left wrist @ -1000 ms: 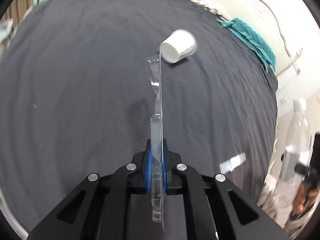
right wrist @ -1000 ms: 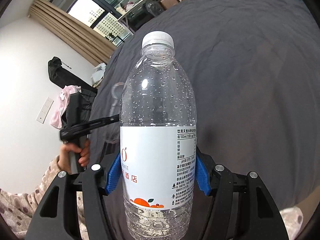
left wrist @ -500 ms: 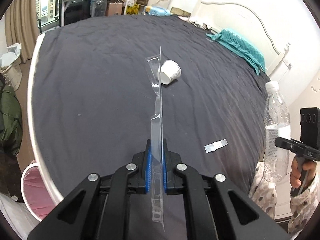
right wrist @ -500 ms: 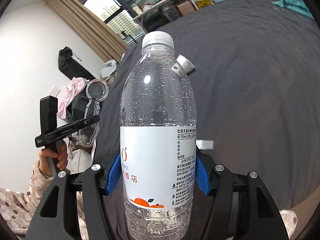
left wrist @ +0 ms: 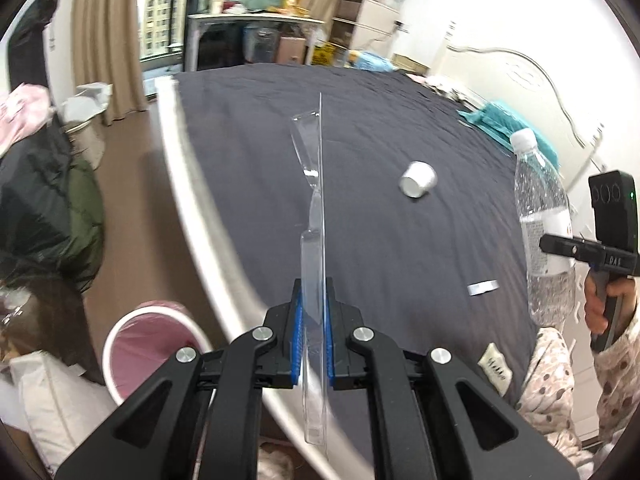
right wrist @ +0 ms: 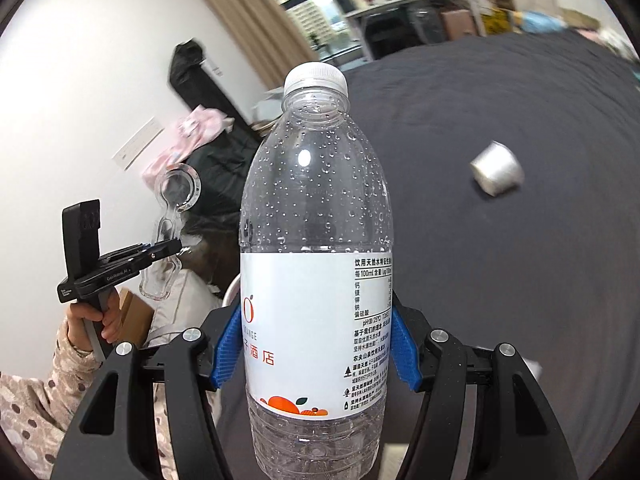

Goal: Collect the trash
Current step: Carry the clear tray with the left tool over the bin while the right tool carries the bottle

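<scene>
My left gripper (left wrist: 313,312) is shut on a clear plastic blister pack (left wrist: 314,216), held edge-on above the bed's near edge; the pack also shows in the right wrist view (right wrist: 168,232). My right gripper (right wrist: 316,344) is shut on an empty clear water bottle (right wrist: 316,240) with a white label, held upright; it also shows in the left wrist view (left wrist: 544,224). A white paper cup (left wrist: 418,179) lies on its side on the dark bed cover (left wrist: 400,128). A small white wrapper strip (left wrist: 482,287) lies near the bed's right side.
A pink-lined waste bin (left wrist: 148,344) stands on the floor by the bed's left edge. Dark clothing (left wrist: 44,208) is piled at the left. A teal cloth (left wrist: 504,124) lies by the headboard. A desk (left wrist: 256,36) stands by the window.
Both grippers have pulled back from the bed and turned left. The waste bin is now much fuller in the left wrist view. The cup sits farther right in both views.
</scene>
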Tool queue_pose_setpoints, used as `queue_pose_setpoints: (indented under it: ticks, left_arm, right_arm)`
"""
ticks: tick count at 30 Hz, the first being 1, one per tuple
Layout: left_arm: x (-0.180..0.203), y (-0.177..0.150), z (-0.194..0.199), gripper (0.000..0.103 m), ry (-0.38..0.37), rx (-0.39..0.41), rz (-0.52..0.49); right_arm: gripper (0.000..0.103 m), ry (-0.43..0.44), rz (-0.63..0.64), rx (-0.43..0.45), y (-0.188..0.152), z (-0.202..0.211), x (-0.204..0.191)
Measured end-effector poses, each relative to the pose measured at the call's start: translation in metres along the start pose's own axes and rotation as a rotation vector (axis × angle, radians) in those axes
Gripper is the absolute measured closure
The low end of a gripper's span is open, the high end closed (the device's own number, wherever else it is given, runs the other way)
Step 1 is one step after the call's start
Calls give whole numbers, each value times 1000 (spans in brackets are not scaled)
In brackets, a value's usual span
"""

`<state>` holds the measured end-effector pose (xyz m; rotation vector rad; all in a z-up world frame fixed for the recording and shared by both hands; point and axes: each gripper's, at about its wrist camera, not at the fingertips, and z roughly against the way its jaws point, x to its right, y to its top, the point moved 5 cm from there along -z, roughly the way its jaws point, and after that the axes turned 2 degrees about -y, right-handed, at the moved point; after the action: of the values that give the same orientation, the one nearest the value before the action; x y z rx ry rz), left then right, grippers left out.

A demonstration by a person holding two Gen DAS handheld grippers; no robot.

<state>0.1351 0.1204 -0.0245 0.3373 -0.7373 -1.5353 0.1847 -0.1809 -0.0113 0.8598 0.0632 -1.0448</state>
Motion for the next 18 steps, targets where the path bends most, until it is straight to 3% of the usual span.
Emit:
queue_pose_setpoints:
  ticks: [13,18]
  left_arm:
    - [-150,-49,44,95,108,-1,195]
    - [-207,-74,31,95,76,-41,283]
  right_arm:
    - [43,158,209,-165,41,-150,-136]
    - [43,213,306,-241,42,-205,-182]
